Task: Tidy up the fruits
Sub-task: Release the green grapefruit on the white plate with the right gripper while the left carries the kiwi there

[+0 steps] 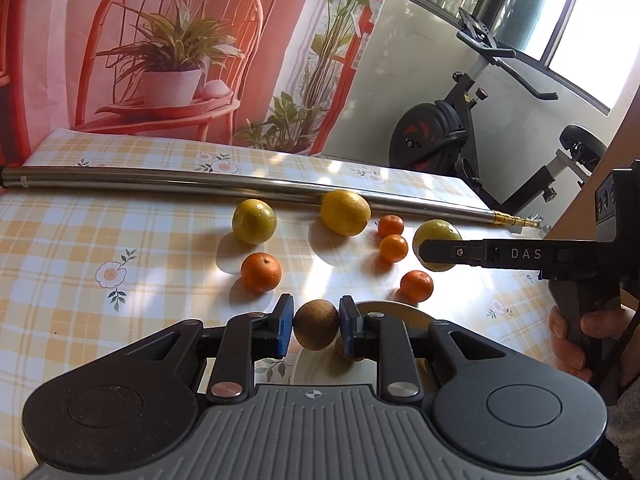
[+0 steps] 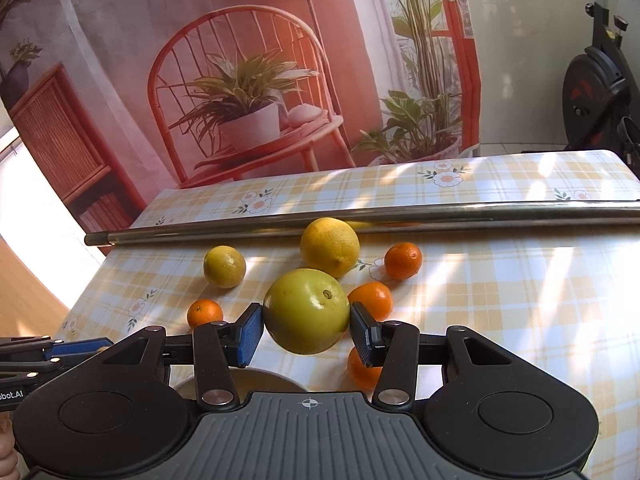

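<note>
My left gripper clamps a brown fruit; my right gripper clamps a green fruit above the checked tablecloth.

Tablecloth yellow/wht plaid w/ daisies; mandarins orange; backdrop red.

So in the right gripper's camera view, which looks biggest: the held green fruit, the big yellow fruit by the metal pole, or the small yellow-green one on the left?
1. Round green fruit, though it is nearest the camera
2. Large yellow fruit
3. Small yellow-green fruit
</note>
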